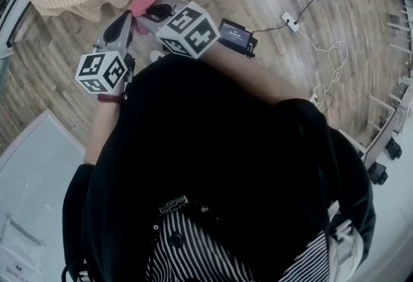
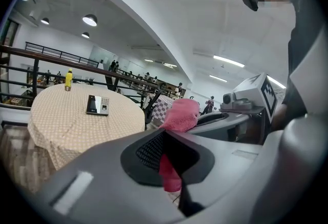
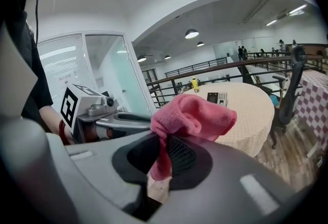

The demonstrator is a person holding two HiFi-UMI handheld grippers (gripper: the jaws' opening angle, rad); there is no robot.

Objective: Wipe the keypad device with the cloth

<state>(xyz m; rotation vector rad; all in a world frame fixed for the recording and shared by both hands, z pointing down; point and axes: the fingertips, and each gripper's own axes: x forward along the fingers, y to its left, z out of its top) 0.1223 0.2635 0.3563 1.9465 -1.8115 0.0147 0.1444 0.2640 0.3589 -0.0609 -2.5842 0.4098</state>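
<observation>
Bringing the pink cloth [image 3: 197, 115] to the keypad device [image 3: 217, 98] seemed to be the step in hand; the wiping itself was not yet begun. The fingers of the right gripper [image 3: 163, 148] were closed on a fold of the cloth, and most of it stood bunched above their tips. The fingers of the left gripper [image 2: 166, 151] were also closed, on a hanging end of the same cloth, and the two grippers were close beside each other.

The device lay flat on the far round surface [image 2: 77, 130], which was covered with a beige checked tablecloth, well apart from both grippers. A yellow bottle [image 3: 195, 84] stood farther off, near the far edge.

The next move would probably call for a reach over the surface and a lowering of the bunched cloth onto the face of the device; one gripper might need to let go first.

The device looked like a thin dark slab, with a dark screen on one half and light grey keys on the other.
</observation>
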